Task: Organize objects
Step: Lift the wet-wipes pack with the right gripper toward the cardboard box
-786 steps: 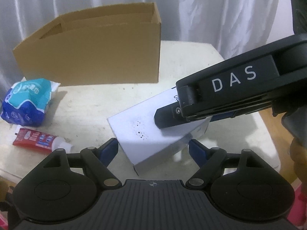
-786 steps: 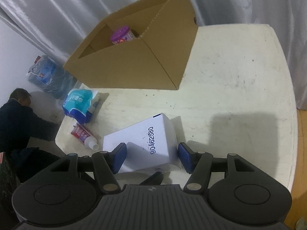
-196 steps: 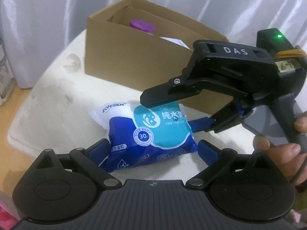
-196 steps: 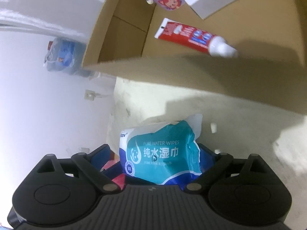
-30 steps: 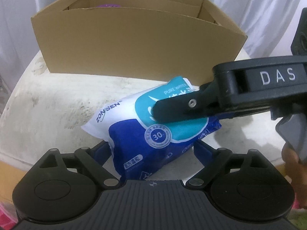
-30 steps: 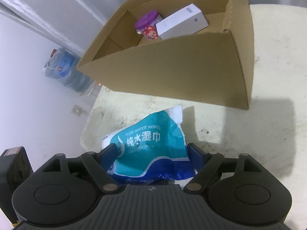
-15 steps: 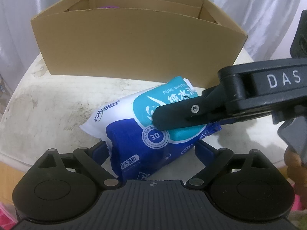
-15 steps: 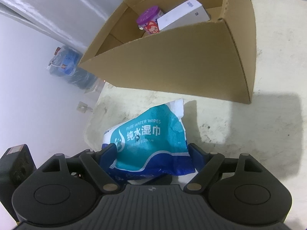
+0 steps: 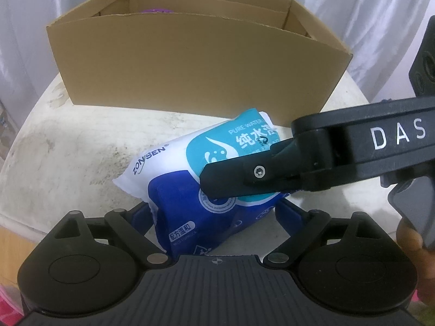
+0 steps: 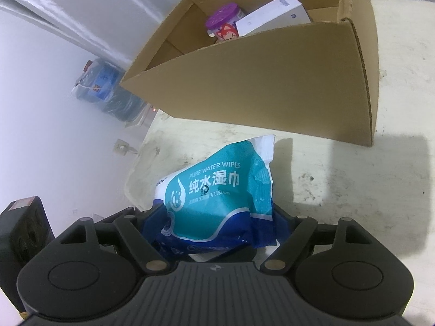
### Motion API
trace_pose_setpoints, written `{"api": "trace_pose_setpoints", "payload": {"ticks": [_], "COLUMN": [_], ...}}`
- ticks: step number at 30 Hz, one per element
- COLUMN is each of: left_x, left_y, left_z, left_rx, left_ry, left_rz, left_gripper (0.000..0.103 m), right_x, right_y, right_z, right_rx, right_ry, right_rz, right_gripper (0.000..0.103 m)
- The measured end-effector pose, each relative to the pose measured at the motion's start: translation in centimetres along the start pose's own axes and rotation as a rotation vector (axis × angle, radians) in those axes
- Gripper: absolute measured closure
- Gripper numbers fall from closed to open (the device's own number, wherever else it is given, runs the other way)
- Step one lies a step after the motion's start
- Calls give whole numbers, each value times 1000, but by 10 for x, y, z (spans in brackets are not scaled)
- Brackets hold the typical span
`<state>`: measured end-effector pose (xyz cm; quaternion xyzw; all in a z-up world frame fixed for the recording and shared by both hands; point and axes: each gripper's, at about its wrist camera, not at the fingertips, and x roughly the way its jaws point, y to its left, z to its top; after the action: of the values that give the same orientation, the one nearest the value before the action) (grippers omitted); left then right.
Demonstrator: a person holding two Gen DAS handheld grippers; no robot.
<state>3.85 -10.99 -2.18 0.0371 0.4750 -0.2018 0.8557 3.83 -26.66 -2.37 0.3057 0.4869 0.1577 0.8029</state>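
Observation:
A blue and teal wipes pack (image 9: 168, 163) stands tilted on the white table (image 9: 68, 149), just in front of the open cardboard box (image 9: 190, 68). My left gripper (image 9: 213, 209) has its blue pads against the pack's two sides. From the right, a finger (image 9: 244, 174) of the right gripper lies across the pack's top. In the right wrist view the pack (image 10: 217, 190) is crumpled between the pads of my right gripper (image 10: 216, 214), whose jaws are closing on it. Inside the box (image 10: 272, 81) are a purple-lidded jar (image 10: 224, 21) and a white carton (image 10: 272, 13).
The box's near wall rises right behind the pack. The table's edge (image 10: 141, 163) drops off to the pack's left, with large water bottles (image 10: 100, 81) on the floor beyond. A person's hand (image 9: 407, 239) holds the right gripper's handle. White curtains hang behind.
The pack stands a little steeper and looks more crumpled between the right gripper's pads. Both hands have kept their places.

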Motion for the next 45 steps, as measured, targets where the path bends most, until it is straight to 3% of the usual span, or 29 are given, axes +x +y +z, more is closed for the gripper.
{"api": "trace_pose_setpoints", "payload": {"ticks": [45], "left_x": [-63], "left_y": [4], "left_z": [-12], "left_rx": [-26], "left_ry": [-99], "left_rz": [35], "left_gripper": [15], "right_x": [-25], "right_y": [47], "right_z": [-5], "right_rx": [-109], "right_ry": [-43], "right_rz": [-4], "right_gripper": [23]}}
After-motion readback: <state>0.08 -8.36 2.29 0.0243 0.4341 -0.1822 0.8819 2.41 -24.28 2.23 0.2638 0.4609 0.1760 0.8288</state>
